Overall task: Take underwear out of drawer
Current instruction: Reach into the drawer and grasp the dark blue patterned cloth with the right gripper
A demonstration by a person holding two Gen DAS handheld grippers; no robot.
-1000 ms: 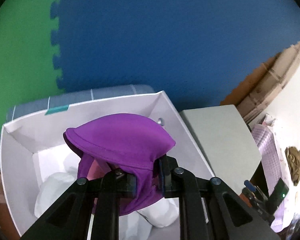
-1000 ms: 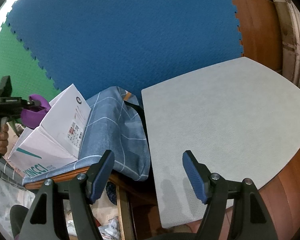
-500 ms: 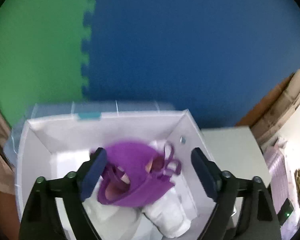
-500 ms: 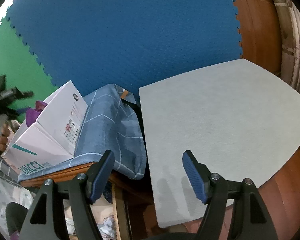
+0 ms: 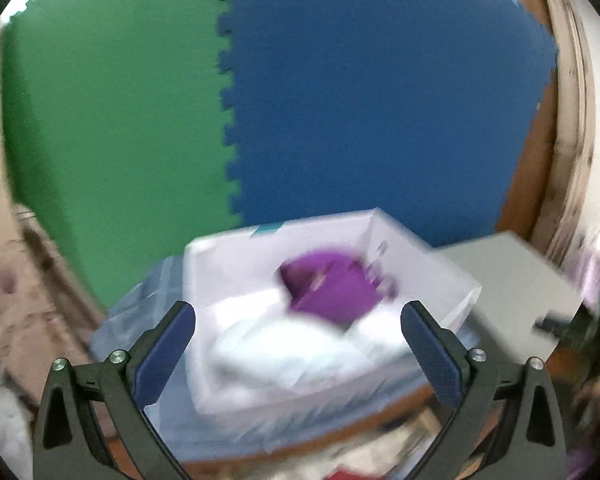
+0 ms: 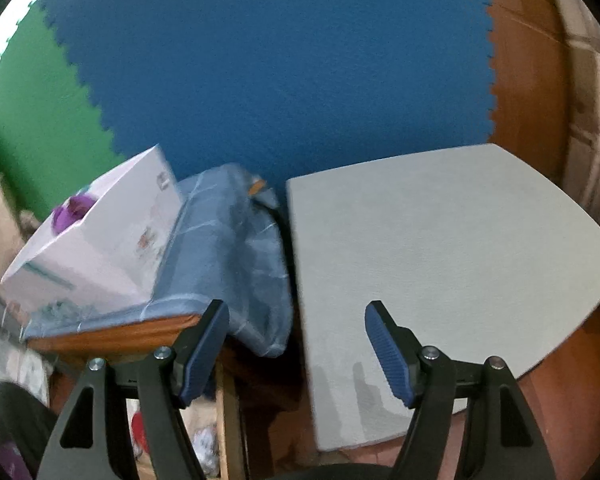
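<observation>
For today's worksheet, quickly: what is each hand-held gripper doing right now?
Left hand-held gripper: jaws opening wide, holding nothing; purple underwear lies in the white box.
Right hand-held gripper: open, empty.

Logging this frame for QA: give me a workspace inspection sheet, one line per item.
Surface: grey tabletop bare where visible; wooden stand beside it draped in blue checked cloth.
Job's things: purple underwear lies in the white box on white items; not held.
Clutter: blurred odds and ends on the floor below the stand.
Grippers: left gripper jaws opening, nothing between them, back from the box. Right gripper open, empty, over the tabletop's near edge.
Cables: nothing seen.
Surroundings: blue foam mat and green foam mat as backdrop; brown wood to the right.
</observation>
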